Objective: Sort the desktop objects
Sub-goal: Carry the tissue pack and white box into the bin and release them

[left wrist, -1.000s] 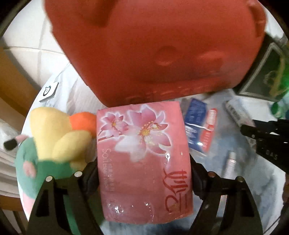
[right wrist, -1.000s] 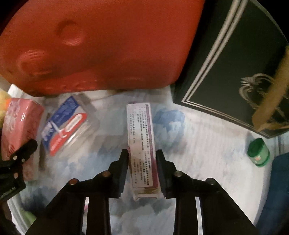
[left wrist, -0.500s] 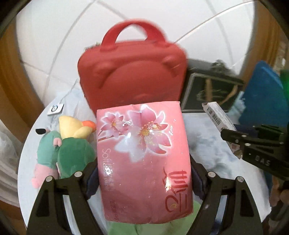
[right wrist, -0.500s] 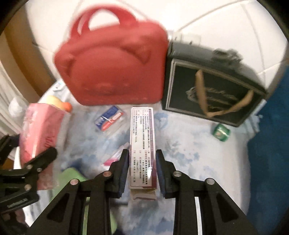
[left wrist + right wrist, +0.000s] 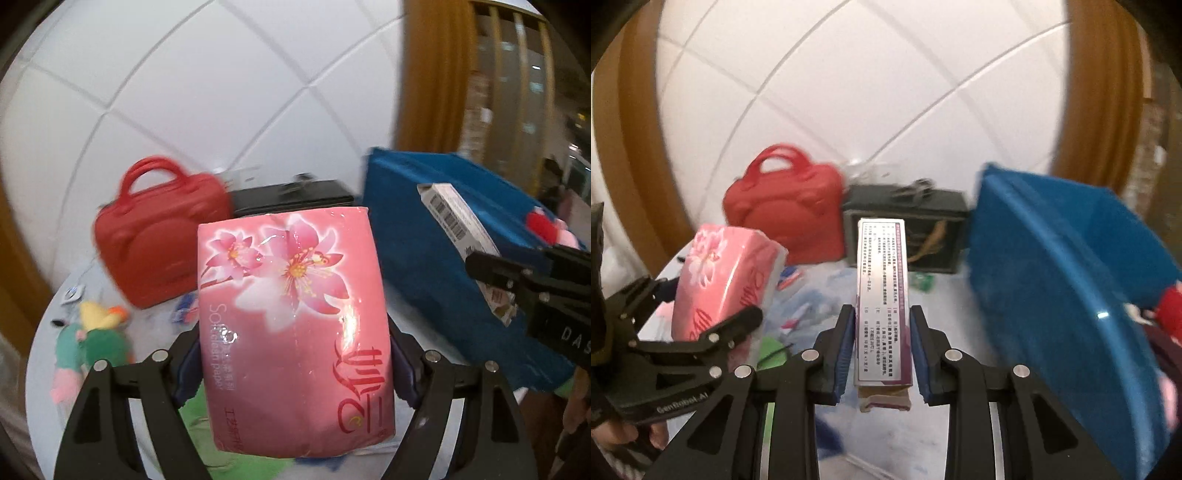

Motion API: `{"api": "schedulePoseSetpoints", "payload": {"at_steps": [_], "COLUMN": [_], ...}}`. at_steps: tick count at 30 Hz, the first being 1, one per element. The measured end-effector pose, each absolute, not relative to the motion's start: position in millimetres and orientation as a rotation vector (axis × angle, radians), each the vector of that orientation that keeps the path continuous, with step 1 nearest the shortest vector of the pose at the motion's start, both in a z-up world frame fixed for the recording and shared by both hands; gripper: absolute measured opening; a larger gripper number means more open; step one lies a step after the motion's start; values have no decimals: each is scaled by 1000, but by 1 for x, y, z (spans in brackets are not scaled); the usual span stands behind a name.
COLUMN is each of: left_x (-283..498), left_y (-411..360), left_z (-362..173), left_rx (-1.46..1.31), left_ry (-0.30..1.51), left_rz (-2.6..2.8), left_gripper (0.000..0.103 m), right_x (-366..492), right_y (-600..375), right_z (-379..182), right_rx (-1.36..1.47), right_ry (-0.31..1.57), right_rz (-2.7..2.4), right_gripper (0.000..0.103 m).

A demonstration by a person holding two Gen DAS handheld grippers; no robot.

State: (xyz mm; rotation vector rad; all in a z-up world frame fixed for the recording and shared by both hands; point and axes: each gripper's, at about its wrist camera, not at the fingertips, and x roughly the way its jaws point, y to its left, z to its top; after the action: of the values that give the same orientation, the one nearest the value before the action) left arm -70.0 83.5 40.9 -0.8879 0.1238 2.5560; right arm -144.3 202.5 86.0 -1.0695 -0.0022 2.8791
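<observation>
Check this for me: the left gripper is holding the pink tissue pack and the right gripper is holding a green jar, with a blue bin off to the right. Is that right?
Not quite. The right gripper holds a long narrow printed box, not a green jar; the right wrist view shows it clamped between the pads. The rest stands: the left gripper holds the pink tissue pack, and the blue bin sits to the right.
</observation>
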Motion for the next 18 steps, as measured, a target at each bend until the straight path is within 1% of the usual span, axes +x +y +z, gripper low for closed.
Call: {"api": "schedulePoseSetpoints", "payload": {"at_steps": [1, 2, 9, 14, 18], "left_x": [-65, -62, -22, 11, 29], "left_y": [94, 102, 184, 268, 333], "left_z": [45, 49, 88, 120, 127], "left_rx": [-867, -852, -693, -579, -572], "left_ry": [129, 131, 156, 152, 132], "left_rz": [2537, 2527, 2470, 2432, 2391], "left_gripper": [81, 81, 81, 81, 81], "right_x": [-123, -123, -47, 6, 35], "right_y": [218, 218, 287, 354, 431], "right_z": [96, 96, 133, 156, 164], "right_rx": [-1019, -1019, -848, -734, -697], "right_ry": [10, 10, 59, 58, 66], "right_rz": [2846, 2846, 2780, 2750, 2696], "right_gripper": [28, 28, 28, 28, 28]}}
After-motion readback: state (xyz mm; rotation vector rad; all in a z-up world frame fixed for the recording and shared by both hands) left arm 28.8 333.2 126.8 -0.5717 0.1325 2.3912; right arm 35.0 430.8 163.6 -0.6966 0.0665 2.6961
